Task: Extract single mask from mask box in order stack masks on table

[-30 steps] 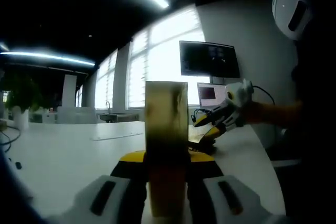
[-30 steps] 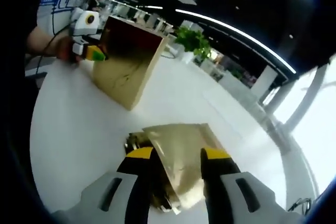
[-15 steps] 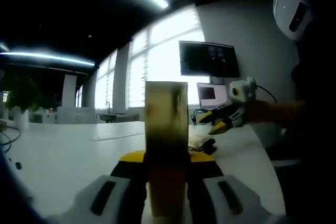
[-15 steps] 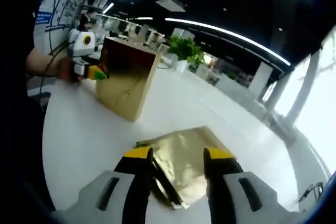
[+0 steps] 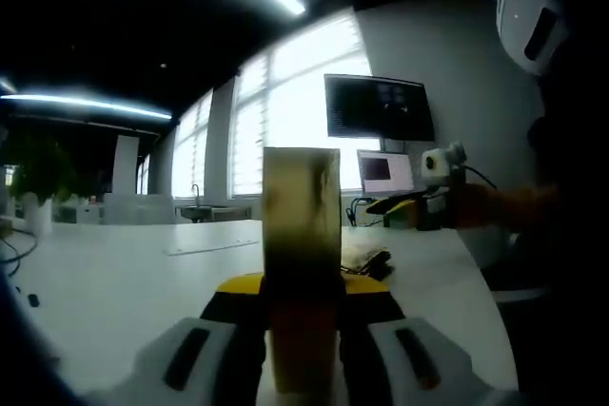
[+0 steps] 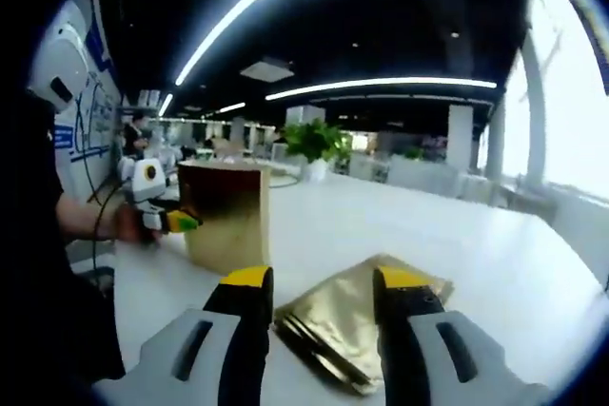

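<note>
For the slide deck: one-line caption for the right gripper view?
Right gripper open above the gold mask packets stacked on the white table; left gripper holds the gold mask box.

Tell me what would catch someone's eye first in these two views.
The gold mask box stands upright on the white table, clamped between the left gripper's jaws. In the right gripper view, a stack of gold mask packets lies flat before the open right gripper.
</note>
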Demonstrator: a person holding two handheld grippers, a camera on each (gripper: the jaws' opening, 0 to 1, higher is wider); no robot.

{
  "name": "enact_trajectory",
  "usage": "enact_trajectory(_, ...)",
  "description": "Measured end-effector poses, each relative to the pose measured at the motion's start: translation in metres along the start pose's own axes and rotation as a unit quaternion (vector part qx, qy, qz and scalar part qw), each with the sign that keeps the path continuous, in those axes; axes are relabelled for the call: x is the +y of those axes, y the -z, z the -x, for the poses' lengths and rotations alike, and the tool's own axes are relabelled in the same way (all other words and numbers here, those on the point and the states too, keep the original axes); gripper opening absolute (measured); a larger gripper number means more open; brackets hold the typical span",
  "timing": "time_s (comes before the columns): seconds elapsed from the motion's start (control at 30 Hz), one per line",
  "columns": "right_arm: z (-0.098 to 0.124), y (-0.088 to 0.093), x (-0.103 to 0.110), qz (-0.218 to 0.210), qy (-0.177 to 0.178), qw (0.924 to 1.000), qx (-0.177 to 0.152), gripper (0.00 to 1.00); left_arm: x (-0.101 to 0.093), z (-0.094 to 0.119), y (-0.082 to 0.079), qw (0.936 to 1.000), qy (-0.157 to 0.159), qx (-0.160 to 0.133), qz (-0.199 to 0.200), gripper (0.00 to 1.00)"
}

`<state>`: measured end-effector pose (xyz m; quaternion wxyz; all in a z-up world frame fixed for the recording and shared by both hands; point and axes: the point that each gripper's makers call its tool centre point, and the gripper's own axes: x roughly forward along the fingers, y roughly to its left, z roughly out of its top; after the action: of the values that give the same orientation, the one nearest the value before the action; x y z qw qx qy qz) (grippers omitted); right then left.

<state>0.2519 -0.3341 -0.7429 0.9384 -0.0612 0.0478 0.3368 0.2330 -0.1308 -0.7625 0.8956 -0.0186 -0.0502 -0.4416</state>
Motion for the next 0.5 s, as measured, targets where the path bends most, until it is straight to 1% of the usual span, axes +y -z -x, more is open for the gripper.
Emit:
enact_trajectory(0.13,0.003,-0.005,0.002,-0.021,-0.001,0.9994,-0.026,0.39,0.000,0.000,0.000,1.0000,-0.001,0.000,0.000,0.31)
enact_trajectory(0.27,0.010,-0.010,0.003,-0.036,-0.002,0.9973,-0.064,0.40,0.000,0.000,0.000,1.0000,-0.001,0.000,0.000,0.31)
enact_trajectory(0.33,0.015,-0.012,-0.002,-0.011,0.018,0.9963,-0.083,0.38,0.000,0.000,0.000,1.0000,-0.002,0.001,-0.002,0.31)
enact_trajectory(0.4,0.017,-0.006,-0.001,-0.024,0.016,0.9958,-0.087,0.37,0.000,0.000,0.000,1.0000,-0.003,0.001,-0.004,0.31)
enact_trajectory(0.5,0.021,-0.001,-0.003,-0.041,0.015,0.9937,-0.104,0.38,0.001,0.000,0.001,1.0000,-0.002,0.002,-0.003,0.31)
